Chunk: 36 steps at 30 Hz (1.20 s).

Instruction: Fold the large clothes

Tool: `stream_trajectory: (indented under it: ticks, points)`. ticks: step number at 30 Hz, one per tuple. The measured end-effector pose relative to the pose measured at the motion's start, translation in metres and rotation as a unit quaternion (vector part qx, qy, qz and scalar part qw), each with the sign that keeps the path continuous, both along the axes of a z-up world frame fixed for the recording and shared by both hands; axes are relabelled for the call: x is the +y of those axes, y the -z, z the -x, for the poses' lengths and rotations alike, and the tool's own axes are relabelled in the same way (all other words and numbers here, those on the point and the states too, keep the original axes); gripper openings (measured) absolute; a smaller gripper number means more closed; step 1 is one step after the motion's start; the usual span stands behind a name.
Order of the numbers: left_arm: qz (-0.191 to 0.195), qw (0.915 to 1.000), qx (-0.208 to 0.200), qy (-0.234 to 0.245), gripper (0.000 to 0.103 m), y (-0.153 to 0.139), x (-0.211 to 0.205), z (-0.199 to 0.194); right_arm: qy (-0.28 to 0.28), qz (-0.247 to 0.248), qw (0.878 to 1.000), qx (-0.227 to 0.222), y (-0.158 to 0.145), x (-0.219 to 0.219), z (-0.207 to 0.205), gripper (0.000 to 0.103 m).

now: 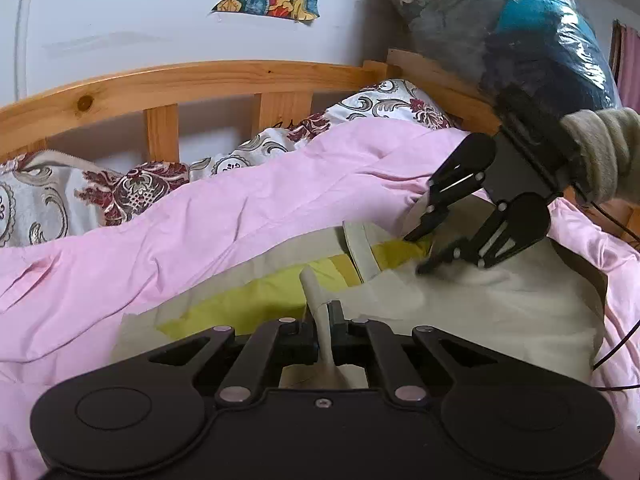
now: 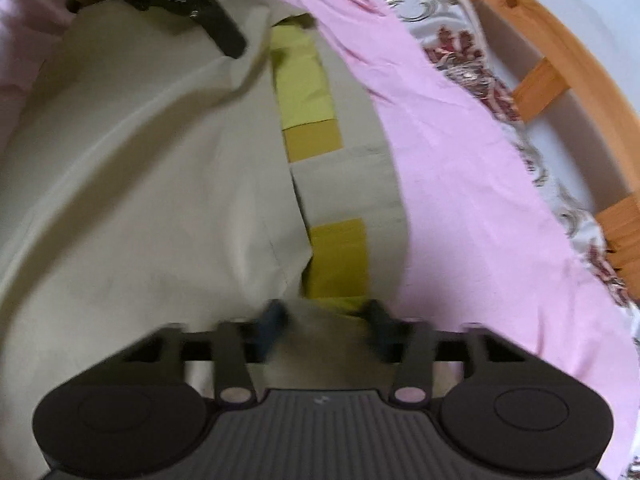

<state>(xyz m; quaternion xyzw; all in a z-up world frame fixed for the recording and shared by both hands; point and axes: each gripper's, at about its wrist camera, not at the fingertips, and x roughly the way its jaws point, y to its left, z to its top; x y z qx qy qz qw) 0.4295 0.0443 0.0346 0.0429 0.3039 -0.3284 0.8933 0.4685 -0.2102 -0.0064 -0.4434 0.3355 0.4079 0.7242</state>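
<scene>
A large beige garment (image 1: 500,320) with yellow-green patches (image 1: 248,300) lies spread on a pink bed cover. At the bottom of the left wrist view, my left gripper (image 1: 323,320) is shut on a narrow beige strip of the garment (image 1: 316,292) that stands up between its fingers. My right gripper (image 1: 418,252) points down at the garment further right, fingertips apart on the cloth beside a yellow patch. In the blurred right wrist view the right gripper (image 2: 326,316) has beige cloth between its spread fingers. The garment (image 2: 140,160) fills the left of that view, with the left gripper (image 2: 224,36) at top left.
The pink cover (image 1: 200,220) rises in folds behind the garment. A patterned grey-and-red blanket (image 1: 132,188) lies along the wooden bed rail (image 1: 200,76). A clear plastic bag of clothes (image 1: 520,20) sits at the bed's far corner. A beige sleeve (image 1: 604,152) holds the right gripper.
</scene>
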Motion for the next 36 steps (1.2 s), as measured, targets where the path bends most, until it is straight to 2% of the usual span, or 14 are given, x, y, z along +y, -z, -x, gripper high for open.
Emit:
stream_trajectory:
  ticks: [3,6,8,9,10,16,19,21,22,26,27,30,33,36]
  points:
    - [-0.004,1.0000,-0.002,0.004,0.004,0.001,-0.001,0.002,-0.012,0.007,0.999,-0.051,-0.007,-0.003,0.019,0.019]
    - [-0.005,1.0000,-0.004,0.004,0.003,0.004,-0.003,0.004,-0.025,0.032,0.996,-0.085,-0.005,-0.007,0.038,0.019]
    - [0.000,1.0000,-0.004,0.001,0.003,0.006,-0.003,0.004,-0.025,0.037,0.996,-0.076,-0.003,-0.015,0.043,0.022]
    - [0.002,1.0000,-0.005,-0.001,0.003,0.006,-0.003,0.004,-0.020,0.037,0.996,-0.081,-0.002,-0.017,0.043,0.017]
    - [0.004,0.9999,-0.008,-0.005,0.002,0.006,-0.003,0.005,-0.015,0.041,0.995,-0.092,0.000,-0.018,0.045,0.005]
    - [0.012,0.9976,-0.055,-0.040,0.000,-0.011,-0.002,0.015,0.034,-0.008,0.979,-0.199,-0.024,-0.020,0.050,0.000]
    - [0.016,0.9978,-0.032,-0.056,0.001,-0.011,-0.009,-0.006,0.088,-0.033,0.976,-0.196,-0.029,-0.024,0.026,0.000]
    - [0.026,0.9979,0.002,-0.060,0.005,-0.007,-0.011,-0.022,0.098,-0.006,0.976,-0.197,-0.012,-0.017,0.012,0.000]
    - [0.035,0.9976,0.012,-0.059,0.012,-0.007,-0.008,-0.026,0.101,0.008,0.976,-0.193,0.000,-0.014,0.005,0.000]
    - [0.063,0.9947,0.007,-0.081,0.037,-0.015,0.026,-0.022,0.120,0.016,0.978,-0.170,0.028,-0.017,-0.003,0.000]
    - [0.062,0.9938,0.007,-0.093,0.038,-0.017,0.037,-0.021,0.121,0.015,0.978,-0.171,0.031,-0.021,0.002,0.000]
    - [0.006,0.9920,0.001,-0.126,0.038,-0.018,0.058,-0.021,0.124,0.001,0.977,-0.174,0.038,-0.030,0.004,0.000]
    - [-0.019,0.9925,0.027,-0.118,0.040,-0.009,0.067,-0.021,0.129,-0.013,0.975,-0.178,0.044,-0.039,0.007,0.001]
    - [-0.061,0.9942,0.037,-0.081,0.057,0.005,0.055,-0.019,0.130,-0.018,0.975,-0.180,0.048,-0.042,0.006,0.001]
